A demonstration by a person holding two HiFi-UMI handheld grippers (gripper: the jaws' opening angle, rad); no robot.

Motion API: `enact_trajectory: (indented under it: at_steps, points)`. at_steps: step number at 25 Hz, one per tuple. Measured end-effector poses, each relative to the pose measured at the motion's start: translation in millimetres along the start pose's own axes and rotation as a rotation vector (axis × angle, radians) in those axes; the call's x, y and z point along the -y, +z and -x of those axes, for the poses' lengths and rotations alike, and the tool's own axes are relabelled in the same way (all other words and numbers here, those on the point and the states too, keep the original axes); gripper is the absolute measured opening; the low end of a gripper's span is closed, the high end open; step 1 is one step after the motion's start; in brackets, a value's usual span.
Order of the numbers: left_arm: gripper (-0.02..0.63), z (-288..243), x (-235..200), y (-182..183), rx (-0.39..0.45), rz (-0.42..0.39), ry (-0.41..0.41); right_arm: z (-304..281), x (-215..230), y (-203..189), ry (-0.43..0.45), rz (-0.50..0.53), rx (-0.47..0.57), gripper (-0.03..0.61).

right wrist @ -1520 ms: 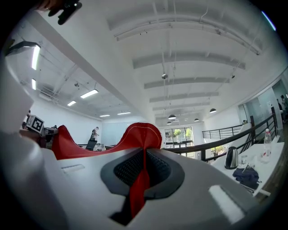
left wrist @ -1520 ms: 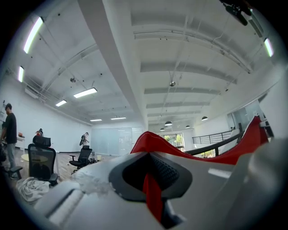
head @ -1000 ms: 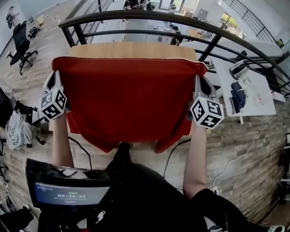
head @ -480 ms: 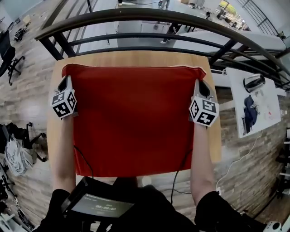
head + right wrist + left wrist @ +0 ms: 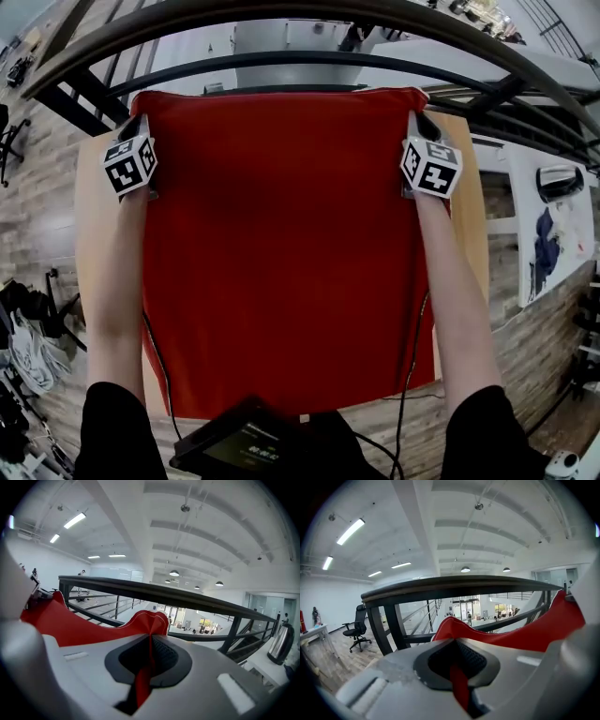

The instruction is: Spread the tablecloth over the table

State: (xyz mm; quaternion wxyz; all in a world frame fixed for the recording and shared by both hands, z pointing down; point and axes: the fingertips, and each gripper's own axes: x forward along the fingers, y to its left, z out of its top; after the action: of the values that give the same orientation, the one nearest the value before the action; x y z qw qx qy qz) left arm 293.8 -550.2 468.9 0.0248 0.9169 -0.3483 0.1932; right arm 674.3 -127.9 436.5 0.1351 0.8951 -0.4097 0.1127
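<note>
A red tablecloth (image 5: 281,244) lies stretched flat over the wooden table (image 5: 89,281), covering most of its top. My left gripper (image 5: 138,122) is shut on the cloth's far left corner, and my right gripper (image 5: 415,119) is shut on the far right corner. Both are held out near the table's far edge, by the railing. In the left gripper view a pinched fold of the red tablecloth (image 5: 459,686) runs between the closed jaws of my left gripper (image 5: 457,656). In the right gripper view the red tablecloth (image 5: 145,625) is likewise clamped in my right gripper (image 5: 150,656).
A dark metal railing (image 5: 281,61) runs just beyond the table's far edge. A white side table (image 5: 553,225) with a kettle and a dark cloth stands at the right. Black cables hang beside my arms. A tablet (image 5: 253,445) sits at my chest.
Both grippers have swept forward and down with the cloth's corners. The cloth, first hanging bunched in front of me, now lies spread across the table up to its far edge.
</note>
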Motion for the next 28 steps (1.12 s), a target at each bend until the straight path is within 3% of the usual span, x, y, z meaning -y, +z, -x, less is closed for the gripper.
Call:
enact_trajectory:
  at_steps: [4,7,10,15,19,20,22,23,26,28]
  points:
    - [0.015,-55,-13,-7,-0.041,-0.051,0.018,-71,-15,-12,0.026,0.008,-0.066,0.017]
    - [0.015,-82,-18,-12,-0.08,-0.073,-0.004,-109,-31,-20,0.056,0.09,-0.116,0.017]
    - [0.015,-103,-21,-12,-0.072,-0.082,-0.01,-129,-30,-18,0.041,0.109,-0.121,0.017]
    - [0.015,-133,-21,12,-0.055,-0.189,-0.014,-159,-15,0,-0.011,0.101,-0.11,0.017]
    - [0.029,-144,-18,7,-0.11,-0.208,-0.005,-167,-20,-2,-0.012,0.092,-0.145,0.026]
    - [0.068,-144,-18,3,-0.118,-0.198,-0.007,-166,-27,-8,0.019,0.081,-0.159,0.072]
    - [0.228,-141,-13,-1,-0.116,-0.178,-0.026,-162,-40,-16,0.099,0.057,-0.183,0.23]
    - [0.274,-140,-9,-2,-0.108,-0.174,-0.042,-159,-44,-19,0.125,0.053,-0.192,0.265]
    - [0.325,-132,10,-9,-0.102,-0.178,-0.1,-143,-46,-28,0.15,0.062,-0.22,0.282]
    - [0.325,-121,26,-11,-0.105,-0.192,-0.13,-128,-44,-33,0.157,0.061,-0.238,0.282]
